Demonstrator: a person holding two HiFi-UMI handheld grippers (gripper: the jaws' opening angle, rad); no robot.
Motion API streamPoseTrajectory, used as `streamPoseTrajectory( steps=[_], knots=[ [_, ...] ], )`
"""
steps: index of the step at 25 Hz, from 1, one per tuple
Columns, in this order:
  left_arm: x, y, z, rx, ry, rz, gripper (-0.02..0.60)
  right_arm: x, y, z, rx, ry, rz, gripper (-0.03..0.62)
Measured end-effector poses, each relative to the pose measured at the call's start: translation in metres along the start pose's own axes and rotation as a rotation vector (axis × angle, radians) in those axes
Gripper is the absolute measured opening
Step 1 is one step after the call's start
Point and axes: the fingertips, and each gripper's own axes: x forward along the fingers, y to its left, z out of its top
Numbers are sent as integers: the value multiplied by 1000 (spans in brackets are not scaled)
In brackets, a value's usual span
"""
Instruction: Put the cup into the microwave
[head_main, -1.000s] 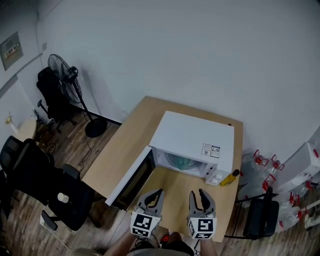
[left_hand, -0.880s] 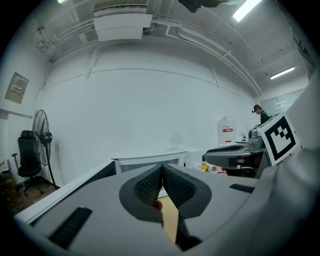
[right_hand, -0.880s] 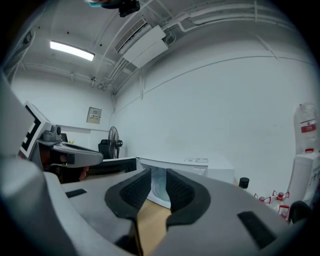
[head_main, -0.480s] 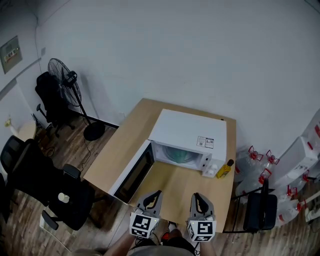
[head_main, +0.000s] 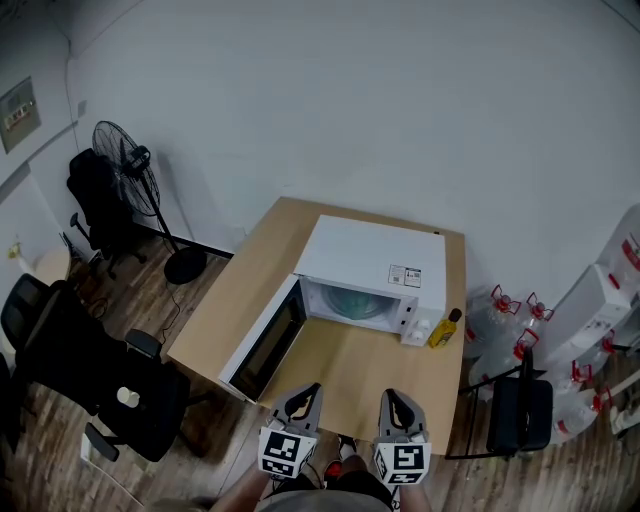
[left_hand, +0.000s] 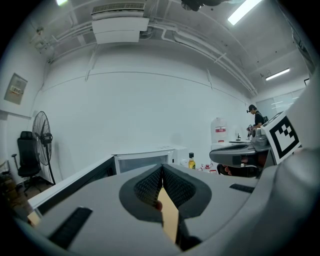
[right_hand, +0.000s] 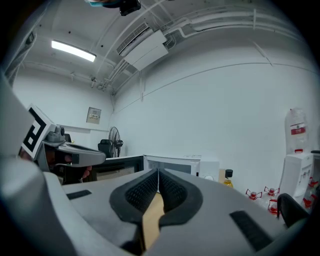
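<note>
The white microwave (head_main: 375, 262) stands on the wooden table (head_main: 350, 365) with its door (head_main: 262, 340) swung open to the left. A pale green rounded thing (head_main: 352, 303) sits inside the cavity; it is too small to tell whether it is the cup. My left gripper (head_main: 310, 388) and right gripper (head_main: 392, 395) hover side by side over the table's near edge, well short of the microwave. Both are shut and hold nothing. In the left gripper view the pads (left_hand: 150, 185) meet at the tip. The right gripper's jaws (right_hand: 158, 172) have just closed, also empty.
A yellow bottle (head_main: 445, 328) and a small white thing (head_main: 420, 332) stand right of the microwave. A fan (head_main: 120, 150) and black office chairs (head_main: 90, 370) are at the left. Water jugs (head_main: 500, 310) and a dark chair (head_main: 520, 415) are at the right.
Both grippers have drawn back from the microwave toward the table's near edge. The right gripper's jaws, apart a second ago, have closed on nothing.
</note>
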Motion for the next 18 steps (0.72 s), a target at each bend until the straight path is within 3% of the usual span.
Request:
streamPoseTrajectory(
  steps=[18],
  knots=[
    [-7, -5, 5, -4, -15, 10, 23, -8, 3, 1, -6, -3, 14, 21]
  ],
)
